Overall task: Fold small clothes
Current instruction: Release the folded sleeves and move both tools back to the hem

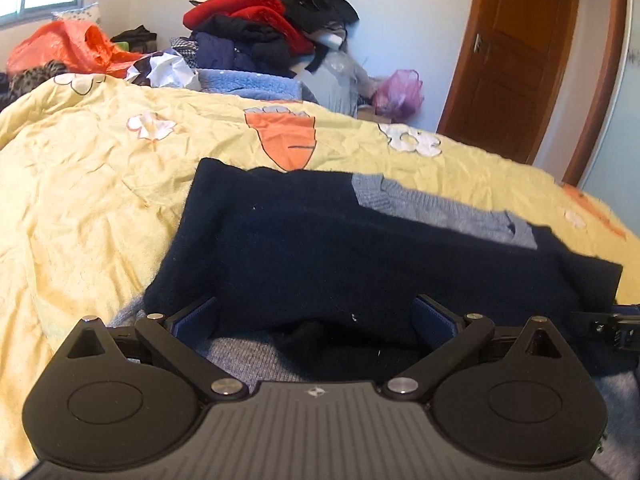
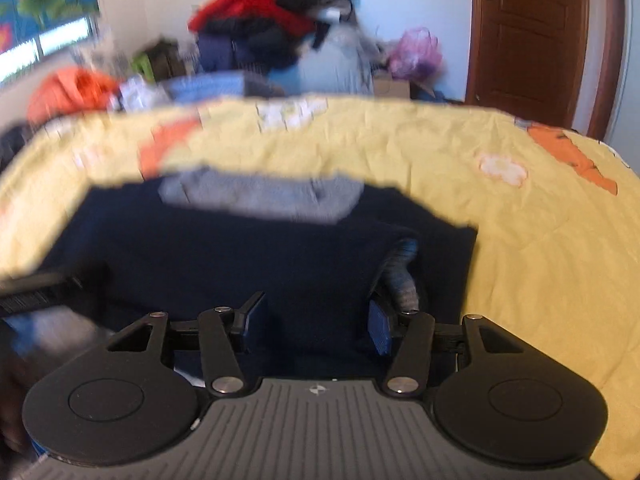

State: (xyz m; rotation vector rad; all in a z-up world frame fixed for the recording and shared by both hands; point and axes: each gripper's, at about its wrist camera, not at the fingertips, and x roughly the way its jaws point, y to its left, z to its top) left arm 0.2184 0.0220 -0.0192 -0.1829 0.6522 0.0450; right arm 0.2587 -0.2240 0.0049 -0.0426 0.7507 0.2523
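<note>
Lying flat on yellow bedspread [image 1: 100,208]: navy sweater [image 1: 320,248], grey knit panel [image 1: 432,208] at its far edge. My left gripper [image 1: 316,316] is spread wide at sweater's near hem, pads off cloth. My right gripper [image 2: 316,324] half apart over sweater, nothing pinched. Clothes pile [image 1: 264,20] beyond sweater, by wall.

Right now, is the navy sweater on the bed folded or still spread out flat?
Folded: the navy sweater lies as a compact block on the yellow bedspread, its dark layer doubled over grey knit.
</note>
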